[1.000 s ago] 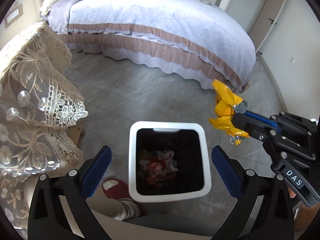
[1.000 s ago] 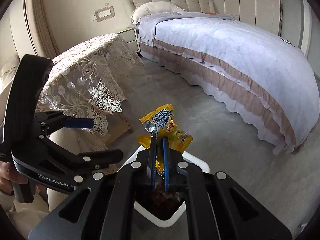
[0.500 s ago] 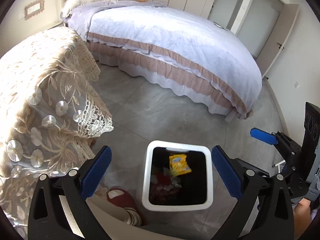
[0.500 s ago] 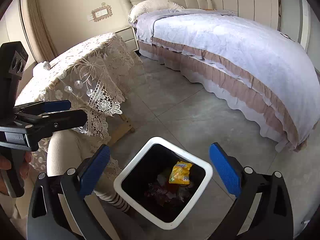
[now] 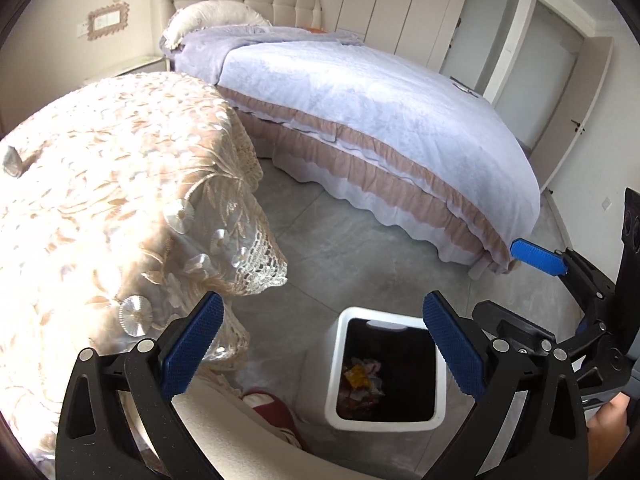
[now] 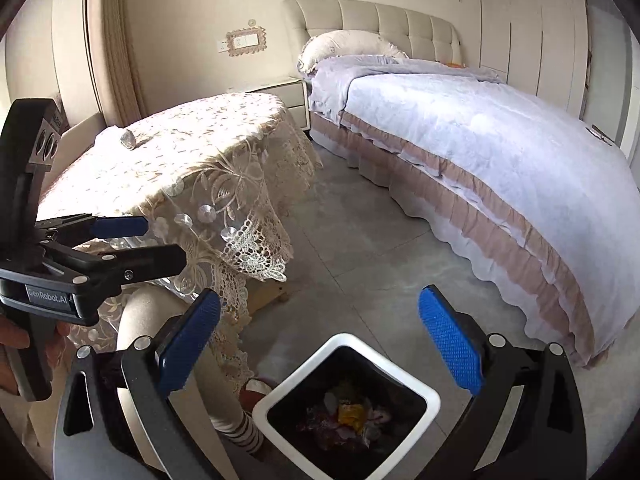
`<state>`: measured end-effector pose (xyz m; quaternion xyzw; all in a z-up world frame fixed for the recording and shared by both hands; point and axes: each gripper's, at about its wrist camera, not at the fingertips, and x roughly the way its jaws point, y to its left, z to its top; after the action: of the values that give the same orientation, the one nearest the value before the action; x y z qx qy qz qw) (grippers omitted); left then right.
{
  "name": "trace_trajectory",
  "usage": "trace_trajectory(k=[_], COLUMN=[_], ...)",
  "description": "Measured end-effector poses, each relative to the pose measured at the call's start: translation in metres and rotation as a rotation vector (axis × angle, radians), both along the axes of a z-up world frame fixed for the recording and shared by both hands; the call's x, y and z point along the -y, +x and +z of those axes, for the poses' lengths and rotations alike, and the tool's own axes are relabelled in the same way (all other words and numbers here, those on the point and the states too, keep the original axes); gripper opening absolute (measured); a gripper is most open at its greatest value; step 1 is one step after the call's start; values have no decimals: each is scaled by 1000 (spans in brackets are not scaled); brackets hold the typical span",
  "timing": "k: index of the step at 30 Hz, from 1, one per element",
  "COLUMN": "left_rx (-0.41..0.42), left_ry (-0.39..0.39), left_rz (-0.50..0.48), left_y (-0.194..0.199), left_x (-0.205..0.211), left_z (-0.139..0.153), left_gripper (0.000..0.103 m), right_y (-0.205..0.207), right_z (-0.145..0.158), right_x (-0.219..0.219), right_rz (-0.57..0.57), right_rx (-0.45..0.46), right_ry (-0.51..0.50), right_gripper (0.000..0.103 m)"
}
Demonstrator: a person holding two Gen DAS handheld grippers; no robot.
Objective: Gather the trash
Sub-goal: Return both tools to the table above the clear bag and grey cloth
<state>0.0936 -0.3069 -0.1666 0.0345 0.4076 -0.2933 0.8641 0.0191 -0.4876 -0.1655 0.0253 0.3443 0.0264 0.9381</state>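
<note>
Left wrist view: left gripper (image 5: 320, 342) gaping wide, nothing in it. Yellow wrapper (image 5: 357, 376) lies crumpled in the bin (image 5: 334, 364) just below the fingers, long axis unclear.

Right wrist view: right gripper (image 6: 320, 340) also wide open, empty; only here "GenRobot.AI" reads on the left gripper.

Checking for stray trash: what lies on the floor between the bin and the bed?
Bare grey floor between bin and bed; no litter shows, clearest in the right wrist view.

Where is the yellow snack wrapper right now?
The yellow snack wrapper lies inside the white trash bin on the floor, on top of other rubbish. Both wrist views show it, low in frame, beside the lace-covered table.
</note>
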Motion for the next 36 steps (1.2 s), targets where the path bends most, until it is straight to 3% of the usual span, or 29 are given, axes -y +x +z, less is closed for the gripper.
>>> trace_trajectory(k=[8, 18, 36], left_rx=[36, 93, 202], left_ry=[-22, -20, 62], left_rz=[132, 286, 500], left_y=[22, 50, 110], left_x=[-64, -147, -281], left_z=[22, 49, 83], left_gripper=[98, 98, 98], right_y=[36, 86, 187], right_z=[29, 54, 89], right_x=[-56, -134, -277], right_rz=[130, 295, 563], right_rx=[90, 130, 225], right_ry=[-40, -61, -89], right_gripper=[99, 99, 99])
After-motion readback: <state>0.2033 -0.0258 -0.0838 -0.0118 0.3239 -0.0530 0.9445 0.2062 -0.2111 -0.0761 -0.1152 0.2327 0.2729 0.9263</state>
